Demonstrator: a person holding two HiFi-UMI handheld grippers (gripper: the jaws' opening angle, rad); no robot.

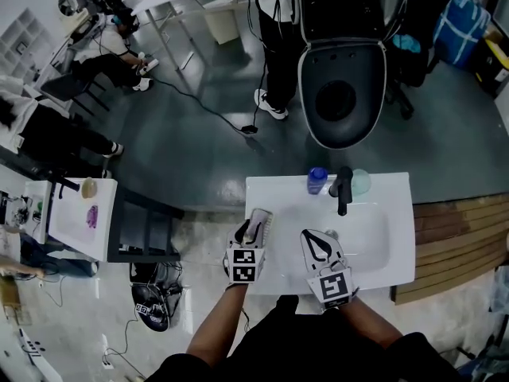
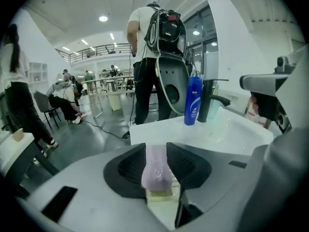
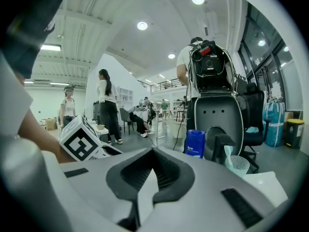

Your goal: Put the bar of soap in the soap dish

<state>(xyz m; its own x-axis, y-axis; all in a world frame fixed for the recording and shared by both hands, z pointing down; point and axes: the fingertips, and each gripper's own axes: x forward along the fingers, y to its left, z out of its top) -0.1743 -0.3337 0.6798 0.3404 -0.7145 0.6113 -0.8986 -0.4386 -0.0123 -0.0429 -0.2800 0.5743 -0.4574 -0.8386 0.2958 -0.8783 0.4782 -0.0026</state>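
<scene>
two grippers sit over one white counter (image 1: 278, 193). the left gripper (image 2: 156, 149) is clamped on the one lilac bar of soap (image 2: 156, 170) at the counter's near left. the right gripper (image 3: 154, 151) is closed and empty. at the far edge stand one blue bottle (image 1: 317, 180) and one black tap (image 1: 343, 189).

bar of soap (image 2: 157, 170): near end hidden behind the left gripper (image 2: 156, 148) body; lettering too blurred to read.
pale block (image 2: 159, 197) under the soap: mostly covered, cannot tell what it is.
blue bottle (image 2: 193, 100): label unreadable.
standing person (image 1: 274, 46): upper body cut off at the far edge.
</scene>
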